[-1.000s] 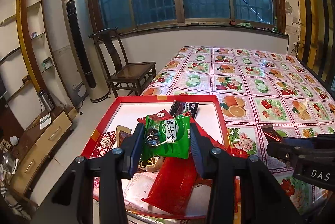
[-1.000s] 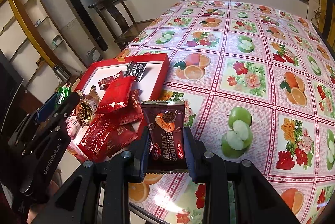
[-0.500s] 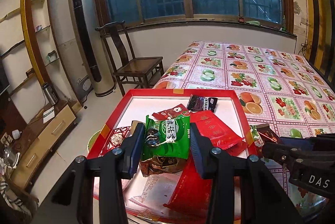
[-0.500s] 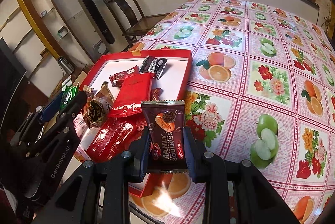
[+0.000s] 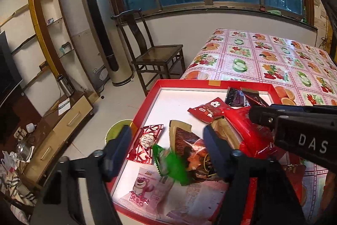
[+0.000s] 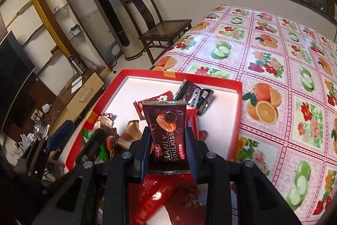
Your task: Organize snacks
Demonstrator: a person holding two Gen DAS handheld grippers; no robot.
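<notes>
Left gripper [image 5: 167, 146]: jaws wide open, green pack [image 5: 171, 164] blurred, dropping into tray [image 5: 147, 103]. Right gripper [image 6: 168, 141]: jaws squeezing brown pack [image 6: 167, 130] above tray. Could bounce out over the tray's rim. Could bump the grippers together, so close above the tray.

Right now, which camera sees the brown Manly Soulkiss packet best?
The right wrist view: the Manly Soulkiss packet sits upright, label facing the camera, pinched in the right gripper. The left wrist view shows only that gripper's side, not the packet.

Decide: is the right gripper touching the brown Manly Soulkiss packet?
Touching. The right wrist view shows the right gripper with both fingers pressed against the sides of the Manly Soulkiss packet.
</notes>
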